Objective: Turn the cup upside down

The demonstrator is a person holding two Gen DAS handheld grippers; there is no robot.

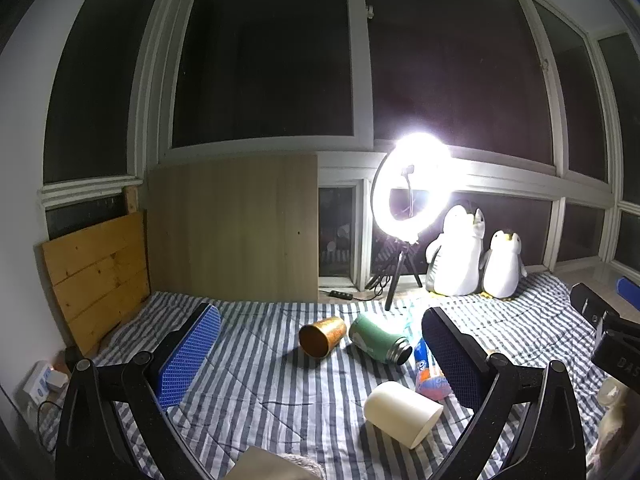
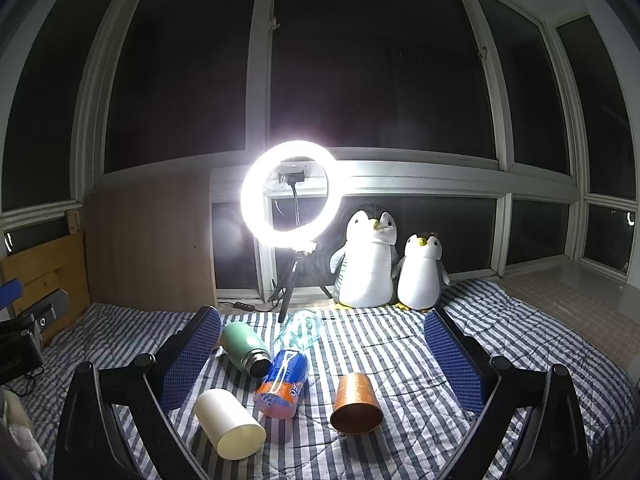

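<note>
Left wrist view looks across a bed covered in a blue-and-white striped quilt, with the left gripper held above it, its two blue-padded fingers spread wide apart and holding nothing. Between those fingers lie several things on their sides: a copper cup with its open mouth turned toward the camera, a green flask just right of it with its dark neck pointing down-right, an orange-and-blue bottle partly hidden behind the right finger, and a cream cup nearest the lens, its mouth facing lower right. Right wrist view shows the same bed from another side — the right gripper also has its jaws wide apart and empty. Here the copper cup lies between the fingers, right of centre, mouth toward the camera and clear of both pads; the cream cup lies near the left finger, the orange-and-blue bottle is between the two cups, and the green flask sits just behind it. A clear glass lies on its side further back. Behind everything a lit ring light stands on a tripod, with two plush penguins beside it against the dark windows — a wooden board leans at the left.
</note>
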